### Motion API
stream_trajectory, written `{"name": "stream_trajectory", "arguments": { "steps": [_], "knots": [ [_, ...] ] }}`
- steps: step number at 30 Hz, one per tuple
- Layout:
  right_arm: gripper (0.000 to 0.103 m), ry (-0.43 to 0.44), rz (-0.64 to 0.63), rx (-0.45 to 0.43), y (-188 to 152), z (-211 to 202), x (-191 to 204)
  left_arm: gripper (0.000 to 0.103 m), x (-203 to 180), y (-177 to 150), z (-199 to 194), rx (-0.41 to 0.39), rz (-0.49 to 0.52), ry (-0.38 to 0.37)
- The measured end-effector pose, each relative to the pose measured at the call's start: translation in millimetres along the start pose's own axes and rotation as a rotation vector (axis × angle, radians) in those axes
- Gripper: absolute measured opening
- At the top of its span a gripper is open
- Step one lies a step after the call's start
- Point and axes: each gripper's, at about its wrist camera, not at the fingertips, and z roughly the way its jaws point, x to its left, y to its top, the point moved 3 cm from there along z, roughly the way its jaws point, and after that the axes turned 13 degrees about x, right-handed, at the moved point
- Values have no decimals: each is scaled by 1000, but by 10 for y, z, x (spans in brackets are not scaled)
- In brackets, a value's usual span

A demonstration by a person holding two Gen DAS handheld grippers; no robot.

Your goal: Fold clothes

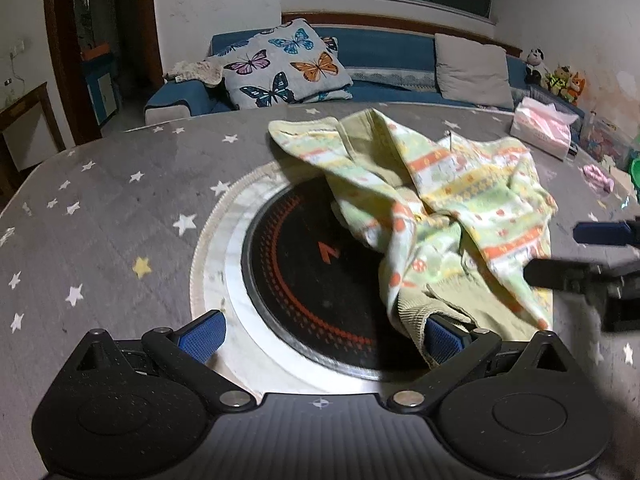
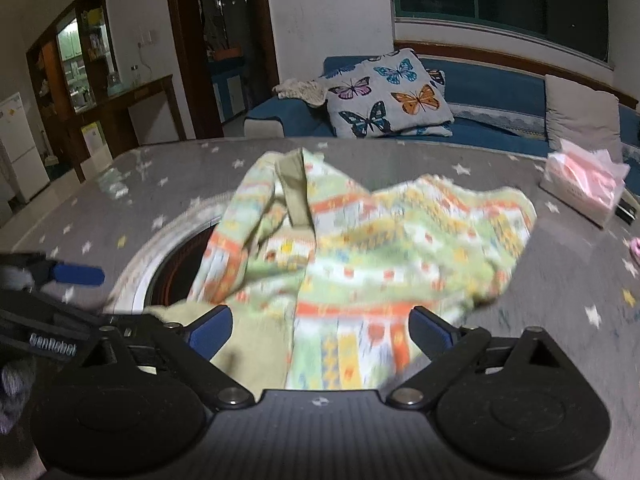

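Note:
A crumpled child's garment (image 1: 448,208), striped green, yellow and orange with an olive ribbed hem, lies on the grey star-patterned table (image 1: 100,220). It partly covers a round black hob. My left gripper (image 1: 320,338) is open wide at the garment's near edge, and the olive hem drapes over its right finger (image 1: 440,340). My right gripper (image 1: 580,254) comes in from the right edge at the cloth's side. In the right wrist view, the right gripper (image 2: 320,336) stands open with the garment (image 2: 360,248) lying between its fingers. The left gripper (image 2: 68,288) shows at the left.
A round black hob (image 1: 312,280) with red markings and a pale ring is set into the table's middle. A pink tissue pack (image 1: 544,128) and small pink and green items (image 1: 598,178) sit at the right. Behind the table stands a blue sofa (image 1: 380,52) with a butterfly pillow.

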Motion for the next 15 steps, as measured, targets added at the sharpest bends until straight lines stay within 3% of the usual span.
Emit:
{"name": "stream_trajectory", "arguments": {
  "steps": [5,15],
  "knots": [
    [91,28,7,-4,309,83,-48,103,80,27,-49,12,0,-59],
    [84,-19,-22,11,902,557,-140,103,125,40,-242,-23,85,-124]
  ]
}}
